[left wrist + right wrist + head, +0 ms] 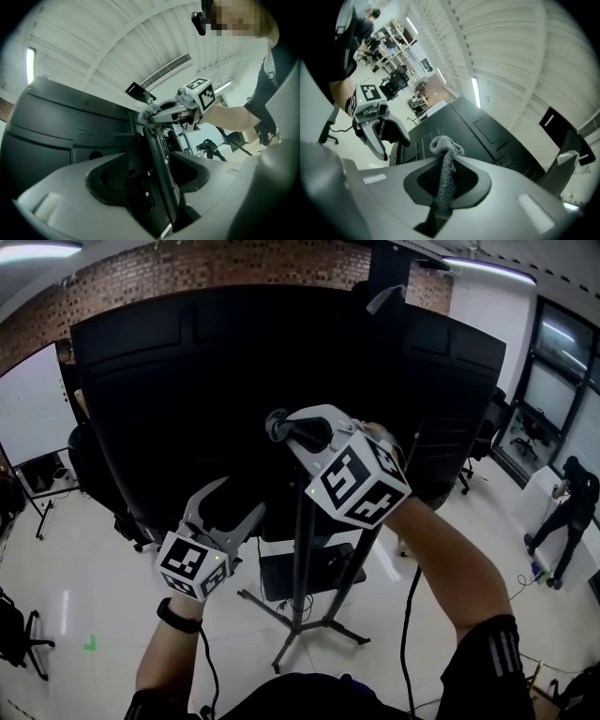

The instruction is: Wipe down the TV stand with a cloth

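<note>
Right tool [446,159] pinches nubbly grey cloth [443,142]; left tool [240,497] gapes, seemingly astride the black post [159,174].

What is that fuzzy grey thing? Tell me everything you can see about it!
It is a grey cloth, fuzzy like a towel and twisted into a rope shape. The right tool pinches it tight between its shut jaws. A bunched, knotty end pokes out past the tips. That end sits right at the top of the TV stand's black post, behind the big black screen, and seems to touch it.
</note>
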